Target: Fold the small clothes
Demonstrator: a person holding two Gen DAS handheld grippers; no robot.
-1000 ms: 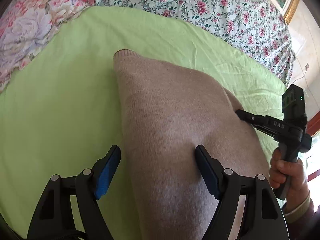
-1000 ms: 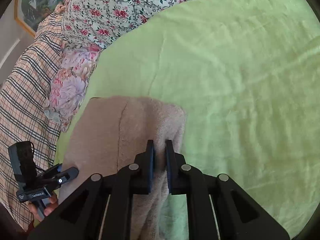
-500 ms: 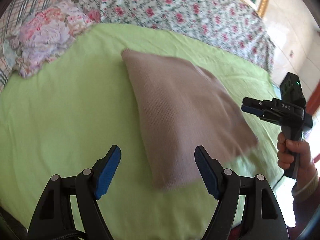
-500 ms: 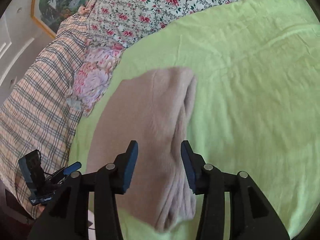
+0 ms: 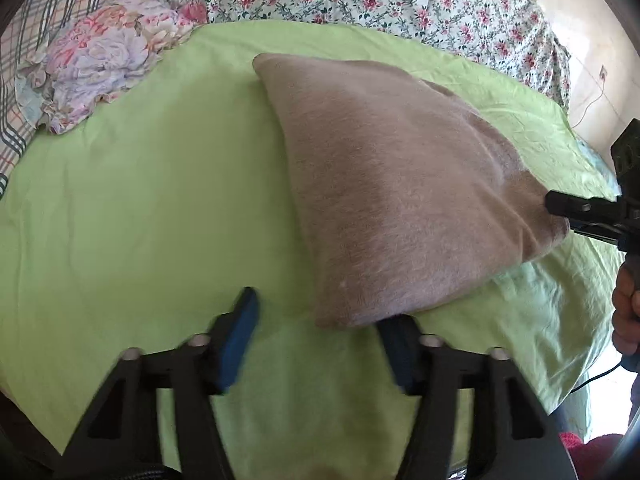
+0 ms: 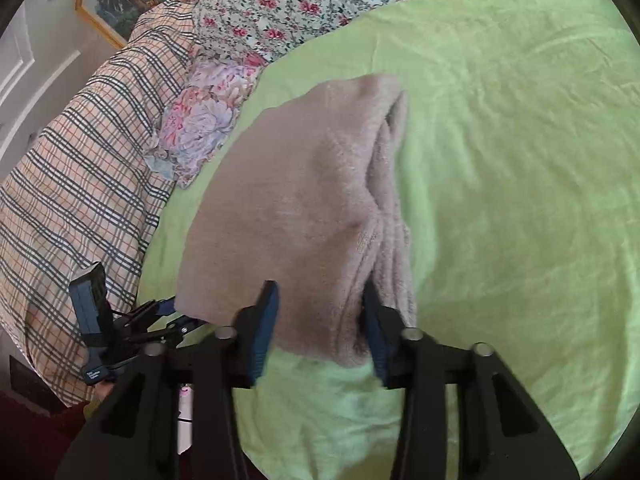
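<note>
Sweater (image 5: 400, 184) lies folded on the bed (image 5: 140, 220), its long side running away from both tongs. Right tongs (image 6: 318, 320) sit around its near end, and I cannot tell if they squeeze. Left tongs (image 5: 320, 320) are closing, empty.
</note>
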